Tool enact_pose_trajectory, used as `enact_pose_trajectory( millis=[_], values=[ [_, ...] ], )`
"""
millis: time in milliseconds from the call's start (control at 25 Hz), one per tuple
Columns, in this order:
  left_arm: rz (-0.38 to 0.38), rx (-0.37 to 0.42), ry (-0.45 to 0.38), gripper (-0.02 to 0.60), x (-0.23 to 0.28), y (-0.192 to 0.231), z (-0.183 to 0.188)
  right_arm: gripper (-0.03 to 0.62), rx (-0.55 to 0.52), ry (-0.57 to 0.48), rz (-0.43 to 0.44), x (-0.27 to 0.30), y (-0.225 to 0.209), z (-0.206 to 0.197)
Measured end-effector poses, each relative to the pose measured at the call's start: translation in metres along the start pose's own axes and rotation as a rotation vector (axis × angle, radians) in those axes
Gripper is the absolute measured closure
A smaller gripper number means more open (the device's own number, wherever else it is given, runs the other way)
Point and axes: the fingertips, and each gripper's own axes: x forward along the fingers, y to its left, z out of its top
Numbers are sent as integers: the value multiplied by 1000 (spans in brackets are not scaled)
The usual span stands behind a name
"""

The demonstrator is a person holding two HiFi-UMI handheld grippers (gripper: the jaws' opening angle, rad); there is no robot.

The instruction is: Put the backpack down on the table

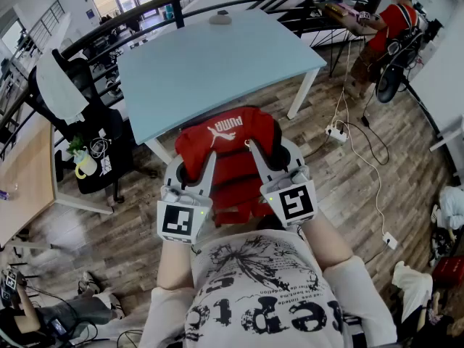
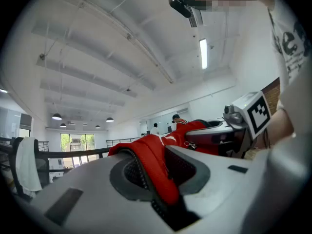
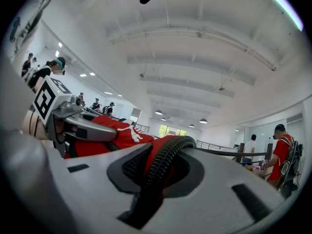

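The red backpack [image 1: 228, 158] is clamped by the left claw [image 1: 194, 167] and the right claw [image 1: 270, 154], one at each side, and so kept level for the table [image 1: 210, 64] at twelve o'clock.

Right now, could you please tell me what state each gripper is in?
Left gripper: closed on the red backpack, by a shoulder strap.
Right gripper: closed on the backpack's other strap.

The red backpack [image 1: 226, 147], with a white Puma logo and black-trimmed mesh straps [image 2: 159, 182], is held up in the air by those straps, its logo end uppermost, at the near edge of the pale blue, white-legged table [image 1: 217, 64], not resting on it.
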Motion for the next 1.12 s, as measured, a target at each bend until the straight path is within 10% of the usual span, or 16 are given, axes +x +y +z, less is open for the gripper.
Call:
enact_pose_trajectory(
  millis=[720,1120],
  values=[
    [-10,8,12,503,31,7,-12,541,41,26,7,20,-21,-20],
    [62,-3,87,503,139,11,-30,539,105,22,92,79,-112,-70]
  ],
)
